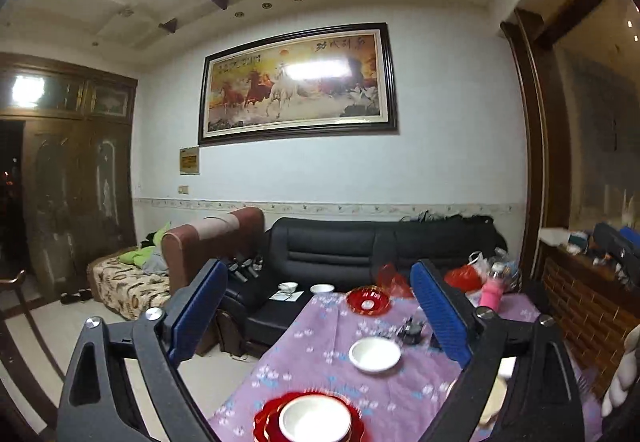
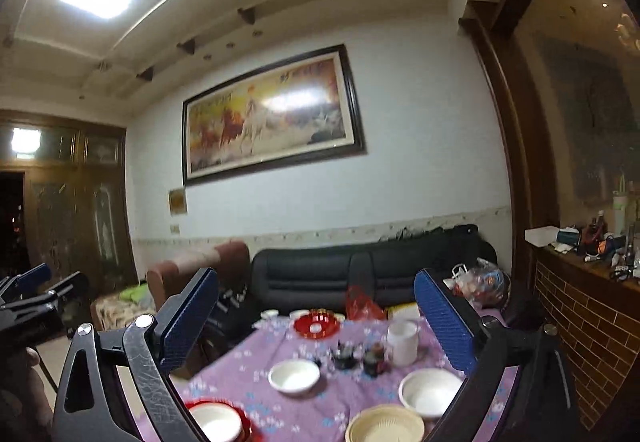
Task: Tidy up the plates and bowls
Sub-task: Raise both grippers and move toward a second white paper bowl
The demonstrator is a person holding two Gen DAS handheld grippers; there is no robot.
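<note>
- Left gripper (image 1: 320, 310): fingers standing wide apart, gripping nothing, hanging above the table (image 1: 320, 374).
- Red plate (image 2: 244, 422): lying at the table's near left edge, carrying a white bowl (image 2: 216, 422).
- Second bowl (image 2: 294, 378): sitting mid-table.
- Third bowl (image 2: 430, 392): sitting right of it, beside a cream plate (image 2: 384, 426).
- Right gripper (image 2: 316, 318): fingers spread wide, holding nothing.

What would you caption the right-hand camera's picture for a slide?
Open right gripper raised over a purple-clothed table of white bowls, nothing held.
</note>
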